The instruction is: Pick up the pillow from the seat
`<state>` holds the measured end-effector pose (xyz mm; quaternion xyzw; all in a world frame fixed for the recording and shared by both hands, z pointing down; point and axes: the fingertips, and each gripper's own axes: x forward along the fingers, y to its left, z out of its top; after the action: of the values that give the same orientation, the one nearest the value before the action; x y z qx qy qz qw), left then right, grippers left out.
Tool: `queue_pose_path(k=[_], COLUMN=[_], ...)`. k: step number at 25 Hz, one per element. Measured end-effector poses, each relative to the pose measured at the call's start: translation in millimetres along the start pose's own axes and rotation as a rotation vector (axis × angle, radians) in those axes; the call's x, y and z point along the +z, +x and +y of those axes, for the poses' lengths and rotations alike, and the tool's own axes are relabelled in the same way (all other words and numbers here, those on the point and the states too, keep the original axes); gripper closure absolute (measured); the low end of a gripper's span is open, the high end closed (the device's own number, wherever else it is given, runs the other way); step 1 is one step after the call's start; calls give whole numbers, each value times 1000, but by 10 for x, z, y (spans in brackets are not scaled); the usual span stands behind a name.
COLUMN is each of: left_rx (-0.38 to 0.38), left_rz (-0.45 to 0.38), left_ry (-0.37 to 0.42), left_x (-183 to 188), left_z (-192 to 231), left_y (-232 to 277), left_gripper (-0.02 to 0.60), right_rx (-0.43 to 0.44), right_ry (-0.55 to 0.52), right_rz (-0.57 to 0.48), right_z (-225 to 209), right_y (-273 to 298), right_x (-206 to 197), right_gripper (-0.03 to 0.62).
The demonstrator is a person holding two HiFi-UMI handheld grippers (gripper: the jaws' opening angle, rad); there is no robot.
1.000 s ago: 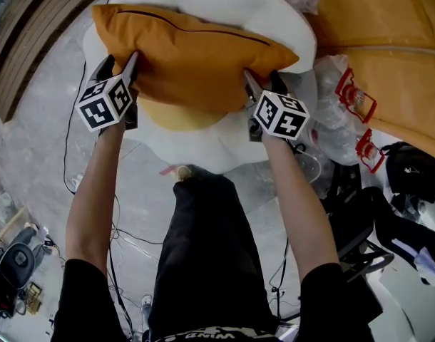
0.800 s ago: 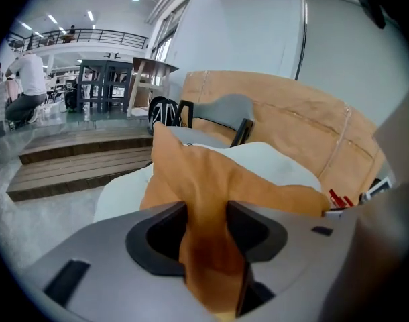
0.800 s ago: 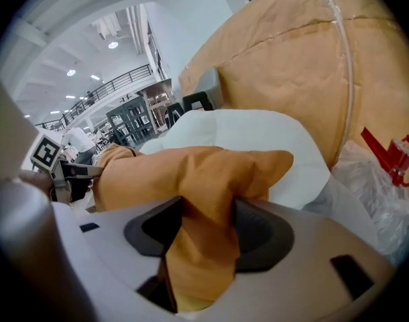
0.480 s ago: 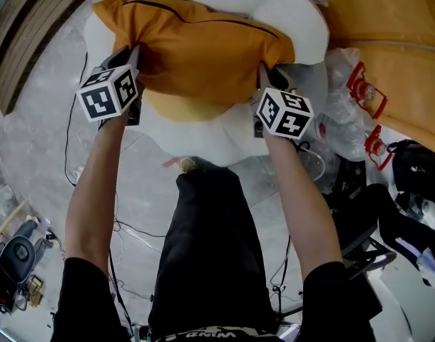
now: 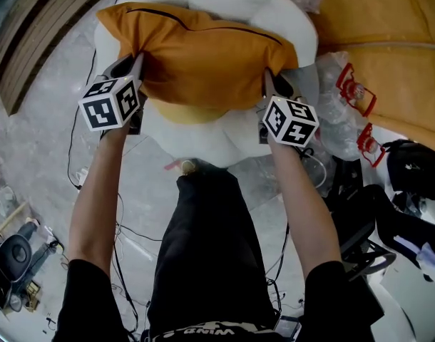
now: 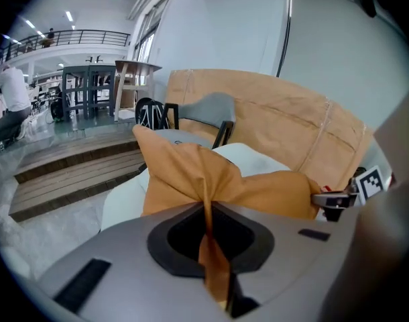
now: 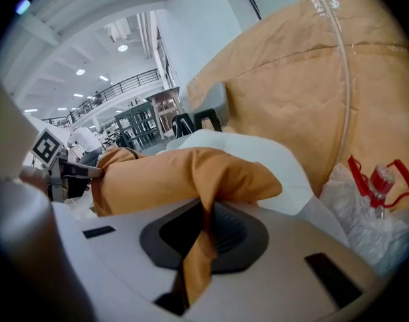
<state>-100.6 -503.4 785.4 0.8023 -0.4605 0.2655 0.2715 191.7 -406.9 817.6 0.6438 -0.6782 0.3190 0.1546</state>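
Note:
An orange pillow (image 5: 203, 52) with a dark zip line along its far edge lies across a white round seat (image 5: 196, 137). My left gripper (image 5: 137, 73) is shut on the pillow's left edge; a fold of orange fabric (image 6: 208, 210) is pinched between its jaws. At the pillow's right edge, my right gripper (image 5: 269, 84) is shut on another fold of the fabric (image 7: 203, 220). A yellow cushion (image 5: 185, 114) shows under the pillow's near edge. The pillow (image 7: 178, 176) bulges between the two grippers, and the left gripper (image 7: 74, 173) shows at its far end.
A big tan padded form (image 5: 389, 34) stands at the right behind the seat. Clear plastic bags with red-handled bottles (image 5: 353, 95) lie at the right. Black bags (image 5: 410, 169) and cables (image 5: 118, 234) are on the grey floor. Wooden steps (image 5: 32, 41) run at the left.
Both grippers went from open beside the pillow's edges to shut on its fabric. The pillow's ends are now bunched and it sits slightly higher over the seat.

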Motion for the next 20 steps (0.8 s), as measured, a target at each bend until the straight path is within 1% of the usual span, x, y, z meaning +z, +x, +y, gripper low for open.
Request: queue_pose_path(k=[2, 4, 7, 11, 14, 17, 20], left_rx=[-2, -2, -2, -4, 5, 9, 10], left_rz=[-18, -45, -115, -203, -279, -349, -412], left_ry=[10, 25, 43, 62, 75, 76, 67], left_x=[158, 390, 916, 1545, 1931, 2137, 2275], left_z=[-98, -197, -304, -517, -723, -919, -1019], left_y=[-259, -601, -1172, -2167, -2952, -3589, -4019], left_gripper=[554, 554, 554, 554, 554, 555, 557], right_rx=[6, 12, 34, 73, 98, 120, 142], right_ry=[-20, -39, -89, -180, -214, -235, -248], right_rz=[-26, -57, -147, -246, -310, -371, -415], right_z=[55, 155, 382, 769, 1028, 1221, 1372], right_y=[-233, -519, -972, -1822, -2449, -3014, -3389], right_x=[243, 572, 1271, 2107, 2622, 2954, 3166], right_gripper=[548, 548, 548, 548, 547, 548, 546])
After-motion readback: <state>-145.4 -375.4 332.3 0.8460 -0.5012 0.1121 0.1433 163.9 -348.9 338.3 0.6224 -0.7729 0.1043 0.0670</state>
